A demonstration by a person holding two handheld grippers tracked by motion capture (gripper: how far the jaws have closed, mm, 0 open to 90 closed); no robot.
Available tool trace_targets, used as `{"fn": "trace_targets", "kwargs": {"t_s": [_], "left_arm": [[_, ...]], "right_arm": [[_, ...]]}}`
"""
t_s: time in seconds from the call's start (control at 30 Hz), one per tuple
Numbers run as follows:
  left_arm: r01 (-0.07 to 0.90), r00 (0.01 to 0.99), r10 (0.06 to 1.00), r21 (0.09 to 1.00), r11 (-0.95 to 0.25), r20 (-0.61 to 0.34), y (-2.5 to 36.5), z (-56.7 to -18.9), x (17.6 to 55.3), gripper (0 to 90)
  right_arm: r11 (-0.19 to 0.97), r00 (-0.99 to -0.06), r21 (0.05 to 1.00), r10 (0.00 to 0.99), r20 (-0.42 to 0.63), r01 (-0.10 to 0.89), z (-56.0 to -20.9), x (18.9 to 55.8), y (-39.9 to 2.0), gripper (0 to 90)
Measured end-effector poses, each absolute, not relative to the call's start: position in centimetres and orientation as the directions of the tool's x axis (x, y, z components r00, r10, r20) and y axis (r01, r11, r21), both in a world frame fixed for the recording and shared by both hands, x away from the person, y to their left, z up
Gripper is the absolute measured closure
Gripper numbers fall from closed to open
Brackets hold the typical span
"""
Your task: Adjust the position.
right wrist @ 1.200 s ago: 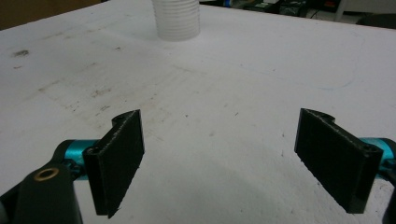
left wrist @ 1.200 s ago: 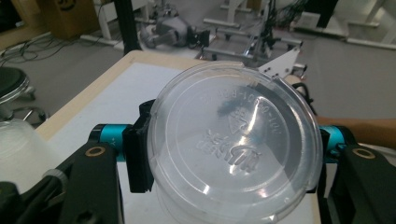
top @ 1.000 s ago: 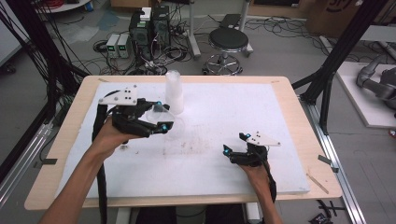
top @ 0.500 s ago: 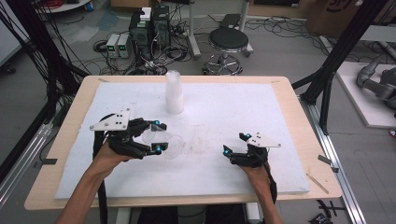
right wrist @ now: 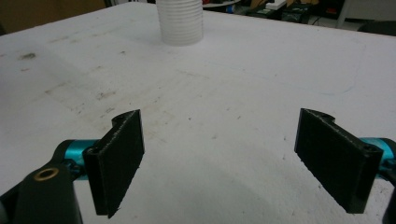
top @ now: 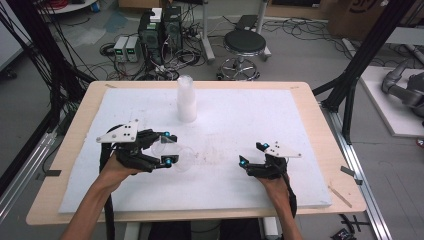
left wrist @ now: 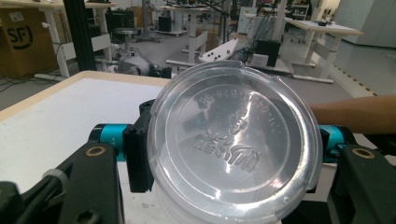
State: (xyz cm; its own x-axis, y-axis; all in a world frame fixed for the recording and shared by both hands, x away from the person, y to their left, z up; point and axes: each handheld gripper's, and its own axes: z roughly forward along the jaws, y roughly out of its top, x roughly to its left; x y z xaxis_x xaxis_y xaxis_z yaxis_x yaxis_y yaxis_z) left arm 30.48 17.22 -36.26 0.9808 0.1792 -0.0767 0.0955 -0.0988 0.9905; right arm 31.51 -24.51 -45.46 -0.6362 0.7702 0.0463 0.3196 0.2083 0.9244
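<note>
Left gripper (top: 167,148): its jaws squeeze a clear plastic cup (top: 172,152), so the cup stays put, low over the white table (top: 300,125).
Cup look: see-through, round, raised marks on its bottom, lying sideways.
Right gripper (top: 252,156): jaws wide apart, holding nothing, resting on the table.
Cup stack (top: 186,99): stands beyond the left gripper.
</note>
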Motion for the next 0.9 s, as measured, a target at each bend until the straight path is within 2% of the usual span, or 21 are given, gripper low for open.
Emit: {"fn": "trace_targets", "kwargs": {"t_s": [0.2, 0.37, 0.53, 0.9], "left_arm": [[0.093, 0.980, 0.184, 0.990, -0.104, -0.072, 17.3, -36.3, 30.7, 38.3], [0.090, 0.980, 0.187, 0.990, -0.113, -0.068, 17.2, -36.3, 30.8, 38.3], [0.078, 0.983, 0.175, 0.993, -0.089, -0.061, 17.1, -36.5, 30.7, 38.4], [0.082, 0.986, 0.148, 0.994, -0.069, -0.071, 16.5, -36.7, 30.5, 38.7]], "right_arm": [[0.172, -0.666, 0.922, 0.737, 0.115, 0.348, -45.4, 32.0, -25.1, 15.9], [0.191, -0.711, 0.922, 0.694, 0.116, 0.337, -45.0, 32.1, -25.1, 15.9], [0.181, -0.818, 0.943, 0.559, 0.137, 0.281, -42.5, 31.8, -24.6, 15.9], [0.162, -0.934, 0.967, 0.331, 0.134, 0.196, -38.3, 31.5, -22.7, 15.9]]}}
